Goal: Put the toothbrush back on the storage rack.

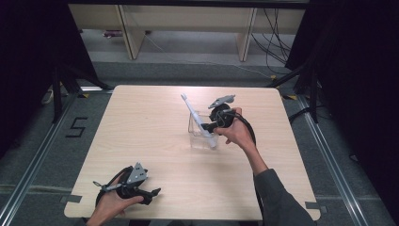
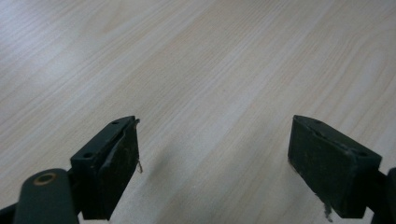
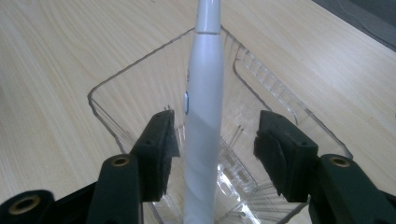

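Right gripper view looks along the white electric toothbrush, which stands slanted in a clear plastic bin, its lower end down near the bin's floor and its neck leaning out past the far rim. The right gripper has its jaws spread to either side of the handle; there is a visible gap on the right side and the left pad sits just beside the handle, so nothing is pinched. In the high view the bin sits a little right of the middle of the table, with the toothbrush pointing up and away to the left, and the right gripper at its lower half. The left gripper rests near the table's front edge, well apart from the bin, and its own view shows the jaws wide open over bare wood. I judge the toothbrush stiff, light to moderate in weight, and smooth enough to slip or swivel between flat pads; the thick part of the handle, below the small button, looks the safest hold. The thin neck would be a poor place. The bin looks light and rigid and could slide or tip if the handle drags on its rim.
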